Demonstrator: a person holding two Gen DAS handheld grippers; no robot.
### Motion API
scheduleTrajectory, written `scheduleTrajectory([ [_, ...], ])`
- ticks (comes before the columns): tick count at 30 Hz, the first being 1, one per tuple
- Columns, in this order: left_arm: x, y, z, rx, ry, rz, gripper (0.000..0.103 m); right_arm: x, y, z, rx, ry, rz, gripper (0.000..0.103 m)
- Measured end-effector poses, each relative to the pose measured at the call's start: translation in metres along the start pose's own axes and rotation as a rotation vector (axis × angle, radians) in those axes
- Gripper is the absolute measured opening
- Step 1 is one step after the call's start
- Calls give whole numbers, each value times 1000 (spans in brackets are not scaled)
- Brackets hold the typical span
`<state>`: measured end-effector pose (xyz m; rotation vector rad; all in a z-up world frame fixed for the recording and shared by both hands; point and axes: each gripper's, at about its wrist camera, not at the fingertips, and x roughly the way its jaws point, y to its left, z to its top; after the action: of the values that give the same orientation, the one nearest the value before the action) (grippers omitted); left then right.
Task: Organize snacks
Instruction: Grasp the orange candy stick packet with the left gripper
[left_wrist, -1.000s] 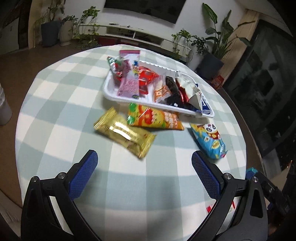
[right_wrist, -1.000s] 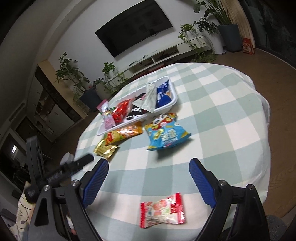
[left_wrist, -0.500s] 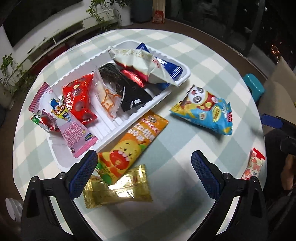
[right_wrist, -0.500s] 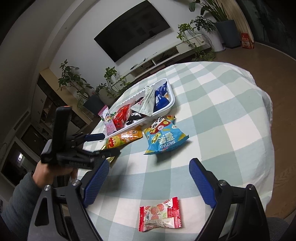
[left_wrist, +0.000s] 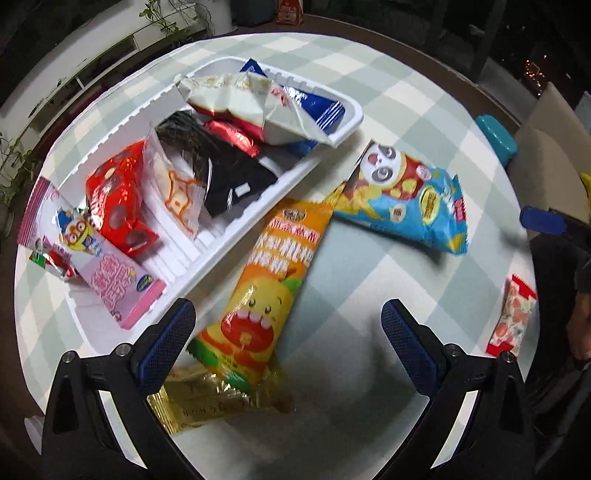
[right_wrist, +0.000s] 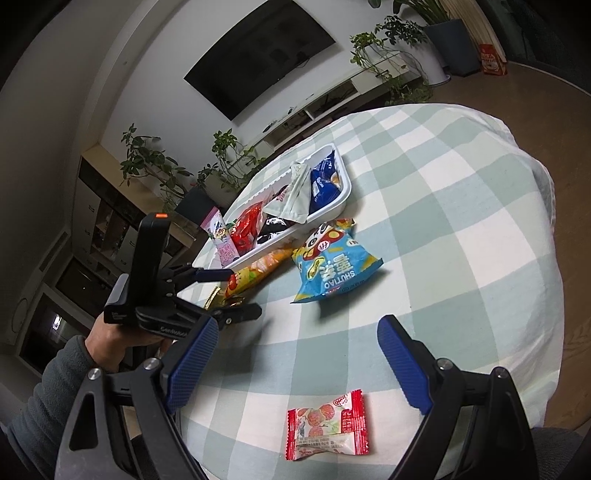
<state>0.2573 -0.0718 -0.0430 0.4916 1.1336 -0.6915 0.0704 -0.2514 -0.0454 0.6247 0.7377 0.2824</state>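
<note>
Left tongs (left_wrist: 288, 347) are held wide open w/ nothing gripped. Vs. a sec ago they've been swung in over the snacks: the orange packet (left_wrist: 269, 288) is now seen lower centre, its near end betw. the pads, gold wrapper (left_wrist: 218, 398) under it at frame bottom. Likely the next pick. White tray (left_wrist: 354, 118) sits upper left, already crowded. Right tongs (right_wrist: 291, 369) also gape empty; red candy pack (right_wrist: 327, 424) lies at bottom centre, blue panda bag (right_wrist: 332, 269) mid-frame on the worktop (right_wrist: 461, 221).

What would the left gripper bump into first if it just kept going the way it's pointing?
Most likely the long orange snack packet, which lies between the open left gripper fingers, atop the gold wrapper. Depth is hard to judge.
</note>
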Motion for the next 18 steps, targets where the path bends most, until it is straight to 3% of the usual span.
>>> scheduleTrajectory([
  [6, 12, -10, 19, 68, 91, 45, 101, -1, 3, -2, -7, 4, -4, 91],
  [8, 14, -8, 25, 47, 109, 35, 101, -1, 4, -2, -13, 4, -7, 89],
  [9, 14, -7, 27, 34, 112, 25, 95, -1, 4, -2, -15, 4, -9, 89],
  [10, 16, -7, 28, 22, 123, 4, 74, -1, 4, -2, -14, 3, -10, 89],
  [11, 19, -7, 28, 14, 141, 1, 60, -1, 3, -2, -14, 2, -11, 88],
  [13, 25, -11, 25, 26, 162, 29, 60, -1, 4, -3, -15, 3, -13, 88],
  [18, 26, -8, 28, -14, 148, 18, 63, -2, 6, -4, -25, 1, -20, 88],
])
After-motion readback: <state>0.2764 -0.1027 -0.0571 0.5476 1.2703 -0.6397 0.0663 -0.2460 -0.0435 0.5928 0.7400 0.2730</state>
